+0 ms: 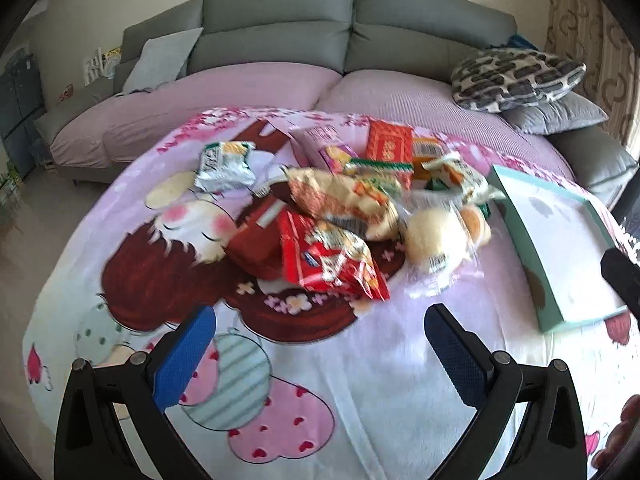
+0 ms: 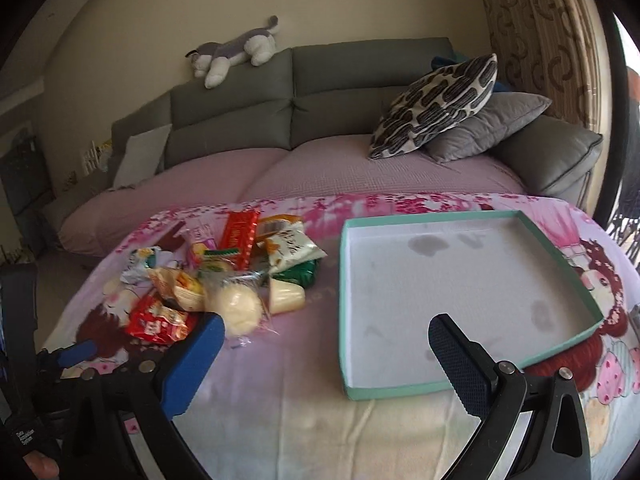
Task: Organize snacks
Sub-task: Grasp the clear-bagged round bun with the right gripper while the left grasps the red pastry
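A pile of snack packets (image 1: 340,204) lies on a table with a pink cartoon cloth (image 1: 360,380). A red packet (image 1: 332,260) is nearest my left gripper (image 1: 320,320), which is open and empty just in front of the pile. A wrapped bun (image 1: 432,240) lies on the pile's right side. A shallow teal box (image 2: 460,300), white inside and empty, lies to the right. My right gripper (image 2: 326,324) is open and empty, hovering over the box's near left edge. The pile (image 2: 224,276) shows at its left. The left gripper (image 2: 76,354) shows low on the left.
A grey sofa with a pink cover (image 2: 320,168) stands behind the table. Patterned and grey cushions (image 2: 440,108) lie on its right end. A plush dog (image 2: 236,52) lies on the backrest. A silver-green packet (image 1: 226,164) lies apart, left of the pile.
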Action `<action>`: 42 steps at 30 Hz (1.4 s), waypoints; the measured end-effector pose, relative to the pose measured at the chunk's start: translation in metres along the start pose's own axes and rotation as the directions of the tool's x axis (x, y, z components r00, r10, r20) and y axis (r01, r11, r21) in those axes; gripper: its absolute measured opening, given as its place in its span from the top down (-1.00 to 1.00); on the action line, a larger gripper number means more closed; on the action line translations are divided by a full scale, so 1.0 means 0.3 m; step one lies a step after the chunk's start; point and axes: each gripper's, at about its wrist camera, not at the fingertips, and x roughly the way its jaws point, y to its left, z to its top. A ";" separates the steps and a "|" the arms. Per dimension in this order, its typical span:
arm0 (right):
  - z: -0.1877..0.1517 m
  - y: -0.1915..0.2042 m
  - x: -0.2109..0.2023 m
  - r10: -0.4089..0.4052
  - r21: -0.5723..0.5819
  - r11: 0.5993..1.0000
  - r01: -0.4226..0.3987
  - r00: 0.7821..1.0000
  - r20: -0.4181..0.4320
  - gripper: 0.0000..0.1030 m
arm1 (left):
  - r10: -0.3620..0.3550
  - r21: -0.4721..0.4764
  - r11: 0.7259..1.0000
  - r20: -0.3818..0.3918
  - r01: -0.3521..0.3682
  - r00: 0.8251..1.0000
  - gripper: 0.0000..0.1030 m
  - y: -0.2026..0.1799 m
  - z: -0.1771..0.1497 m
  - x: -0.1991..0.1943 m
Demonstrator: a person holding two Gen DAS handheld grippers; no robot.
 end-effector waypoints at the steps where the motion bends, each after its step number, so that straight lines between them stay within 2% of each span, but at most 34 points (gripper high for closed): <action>1: 0.020 0.015 0.018 0.026 0.007 1.000 -0.026 1.000 -0.016 -1.00 | 0.016 -0.024 1.000 0.009 -0.016 1.000 -1.00 0.019 0.030 -0.016; 3: 0.049 0.044 0.065 0.052 0.007 0.999 -0.051 0.997 -0.061 -1.00 | 0.060 -0.055 0.997 -0.032 -0.062 0.998 -1.00 0.052 0.081 -0.008; 6: 0.059 0.083 0.137 0.064 -0.006 0.998 -0.065 0.993 -0.102 -1.00 | 0.127 -0.097 0.985 -0.148 -0.142 0.981 -1.00 0.093 0.131 0.056; 9: 0.057 0.116 0.216 0.065 -0.023 0.997 -0.069 0.986 -0.155 -1.00 | 0.039 -0.202 0.976 -0.190 -0.078 0.981 -1.00 0.124 0.145 0.101; 11: 0.046 0.134 0.258 0.071 -0.036 0.996 -0.079 0.980 -0.187 -1.00 | 0.003 -0.255 0.966 -0.179 -0.049 0.984 -1.00 0.127 0.160 0.120; 15: 0.033 0.156 0.327 0.062 -0.070 0.994 -0.080 0.970 -0.234 -0.98 | 0.004 -0.243 0.970 -0.125 -0.034 0.992 -1.00 0.098 0.174 0.137; 19: 0.013 0.188 0.373 0.063 -0.111 0.989 -0.094 0.965 -0.255 -0.85 | 0.010 -0.275 0.961 -0.086 -0.033 0.996 -1.00 0.127 0.154 0.174; 22: -0.009 0.204 0.403 0.074 -0.115 0.987 -0.110 0.958 -0.278 -0.78 | 0.044 -0.285 0.956 -0.099 -0.071 0.994 -1.00 0.142 0.139 0.196; 24: -0.023 0.213 0.420 0.101 -0.105 0.985 -0.138 0.949 -0.299 -0.73 | 0.046 -0.264 0.962 -0.096 -0.070 0.994 -1.00 0.139 0.136 0.199; 26: -0.032 0.221 0.433 0.094 -0.111 0.985 -0.134 0.947 -0.307 -0.67 | 0.047 -0.249 0.965 -0.122 -0.076 0.991 -1.00 0.131 0.136 0.215; 31: -0.041 0.213 0.452 0.141 -0.056 0.984 -0.167 0.939 -0.314 -0.46 | -0.017 -0.257 0.966 -0.159 -0.025 0.987 -1.00 0.110 0.122 0.242; 33: -0.044 0.206 0.454 0.149 -0.042 0.985 -0.170 0.938 -0.314 -0.40 | 0.000 -0.232 0.972 -0.166 -0.039 0.986 -1.00 0.090 0.117 0.244; 35: -0.044 0.194 0.452 0.167 -0.015 0.983 -0.181 0.936 -0.310 -0.39 | 0.012 -0.206 0.977 -0.169 -0.047 0.985 -0.95 0.068 0.116 0.243; 37: -0.049 0.193 0.449 0.176 -0.011 0.982 -0.188 0.936 -0.306 -0.35 | -0.013 -0.196 0.980 -0.166 -0.020 0.986 -0.74 0.048 0.114 0.239; 42: -0.055 0.192 0.441 0.185 -0.012 0.980 -0.197 0.936 -0.301 -0.25 | -0.030 -0.176 0.984 -0.166 0.001 0.986 -0.49 0.022 0.111 0.235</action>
